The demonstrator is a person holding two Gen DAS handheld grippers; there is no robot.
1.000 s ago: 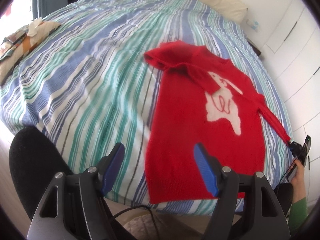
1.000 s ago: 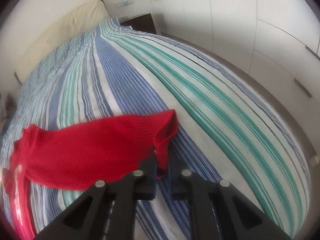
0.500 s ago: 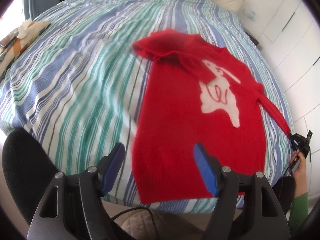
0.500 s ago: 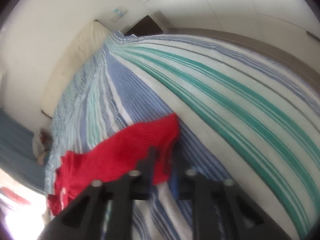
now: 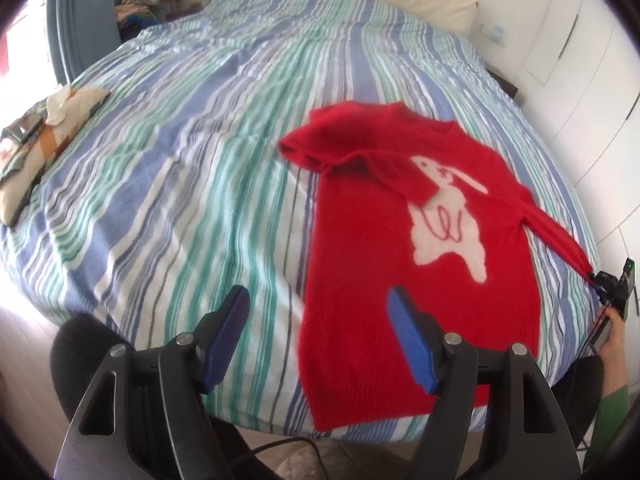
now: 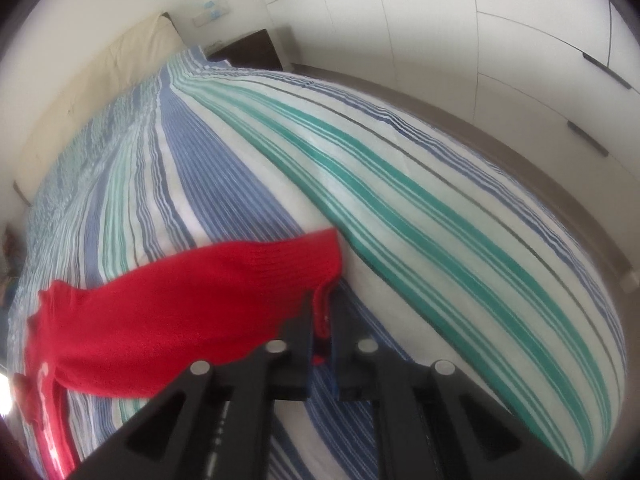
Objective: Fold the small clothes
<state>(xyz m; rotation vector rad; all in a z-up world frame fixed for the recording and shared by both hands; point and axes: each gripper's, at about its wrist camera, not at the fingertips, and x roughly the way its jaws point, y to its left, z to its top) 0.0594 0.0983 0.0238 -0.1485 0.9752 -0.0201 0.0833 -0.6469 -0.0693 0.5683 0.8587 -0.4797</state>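
Note:
A small red sweater point(image 5: 404, 248) with a white rabbit on its front lies flat on the striped bed point(image 5: 180, 168). Its left sleeve is folded across the chest. My left gripper point(image 5: 320, 320) is open and empty, hovering above the bed's near edge beside the sweater's hem. My right gripper point(image 6: 322, 320) is shut on the cuff of the right sleeve point(image 6: 192, 308) and holds it stretched out sideways from the body. In the left wrist view the right gripper point(image 5: 612, 288) shows at the far right, at the sleeve's end.
A cream pillow point(image 5: 420, 0) lies at the head of the bed. A patterned cushion point(image 5: 44, 136) sits at the bed's left edge, with piled clothes point(image 5: 148, 0) behind. White wardrobe doors point(image 6: 500, 48) and a dark nightstand point(image 6: 248, 52) stand on the right.
My left gripper has drawn back and swung its view, still open. My right gripper keeps hold of the cuff and has tilted while holding the sleeve out.

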